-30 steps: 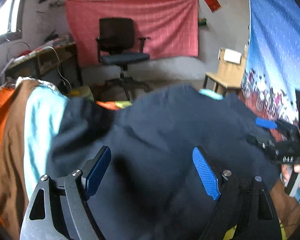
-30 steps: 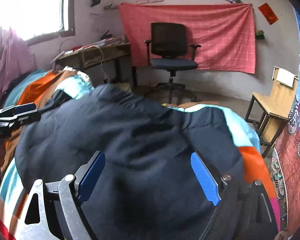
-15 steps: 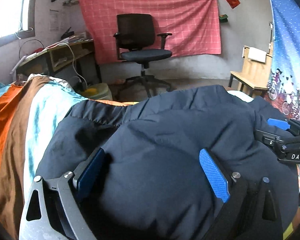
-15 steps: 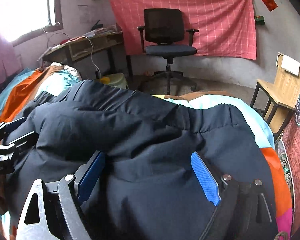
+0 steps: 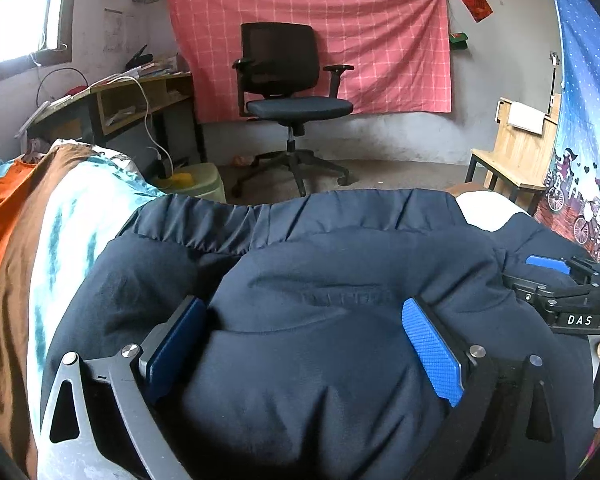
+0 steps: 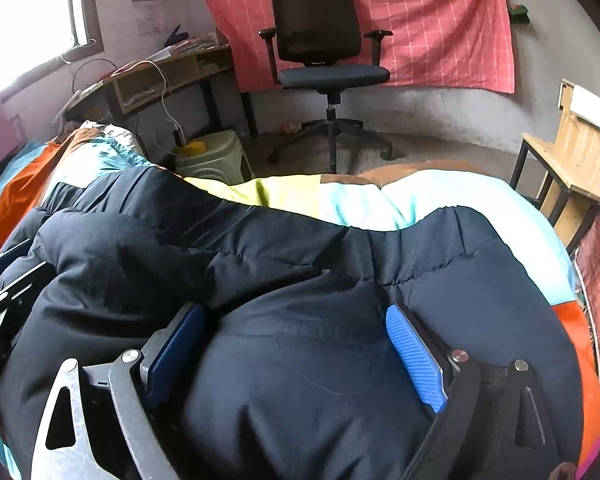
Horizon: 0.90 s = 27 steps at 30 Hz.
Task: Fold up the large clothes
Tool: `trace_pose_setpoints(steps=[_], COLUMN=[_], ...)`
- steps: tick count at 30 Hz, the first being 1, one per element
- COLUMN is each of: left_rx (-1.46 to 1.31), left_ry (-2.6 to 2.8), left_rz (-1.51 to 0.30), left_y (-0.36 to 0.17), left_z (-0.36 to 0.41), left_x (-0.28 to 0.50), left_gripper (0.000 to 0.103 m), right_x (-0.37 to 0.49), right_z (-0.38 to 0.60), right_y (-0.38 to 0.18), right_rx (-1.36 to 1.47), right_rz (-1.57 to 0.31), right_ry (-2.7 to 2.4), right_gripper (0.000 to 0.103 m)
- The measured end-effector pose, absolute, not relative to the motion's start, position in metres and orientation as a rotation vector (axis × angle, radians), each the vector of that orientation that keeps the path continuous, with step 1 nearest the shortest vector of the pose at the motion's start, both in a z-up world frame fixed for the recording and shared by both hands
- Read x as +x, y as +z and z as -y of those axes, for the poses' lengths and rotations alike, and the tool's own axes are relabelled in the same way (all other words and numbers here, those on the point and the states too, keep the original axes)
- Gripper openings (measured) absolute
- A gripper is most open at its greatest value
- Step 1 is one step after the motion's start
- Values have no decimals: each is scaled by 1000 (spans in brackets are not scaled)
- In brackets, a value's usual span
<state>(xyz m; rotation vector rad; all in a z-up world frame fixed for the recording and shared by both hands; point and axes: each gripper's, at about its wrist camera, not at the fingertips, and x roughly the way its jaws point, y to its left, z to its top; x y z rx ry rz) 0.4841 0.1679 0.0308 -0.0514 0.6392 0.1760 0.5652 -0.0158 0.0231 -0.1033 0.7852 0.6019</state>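
My left gripper (image 5: 304, 344) and right gripper (image 6: 296, 348), jaws just spread wide and pinching nothing, straddle the puffy navy padded jacket (image 5: 340, 264) now laid folded on the striped bedspread (image 5: 60, 220), so this fold looks released.

Dark navy padded jacket (image 5: 320, 320), plain, no print. Under it, at 9 o'clock, a bedcover (image 5: 32, 232) in orange, brown and teal-streaked white bands; a yellow-green patch in the right wrist view. Gripper pads (image 5: 432, 352) bright blue, textured. At 12 o'clock, a salmon-pink wall cloth (image 5: 380, 48) with a white grid; black mesh office chair (image 5: 288, 80). At 3 o'clock, a blue white-dotted hanging (image 5: 584, 92).
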Motion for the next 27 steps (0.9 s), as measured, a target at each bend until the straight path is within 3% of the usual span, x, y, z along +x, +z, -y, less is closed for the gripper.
trace_pose_setpoints(steps=[27], left_rx=[-162], left_ry=[205], left_rz=[-633], left_y=[54], left_z=[-209], left_x=[460], left_gripper=[98], right_x=[538], right_z=[47], right_y=[34], right_rx=[-21], right_rz=[-709], right_ry=[556], right_gripper=[96])
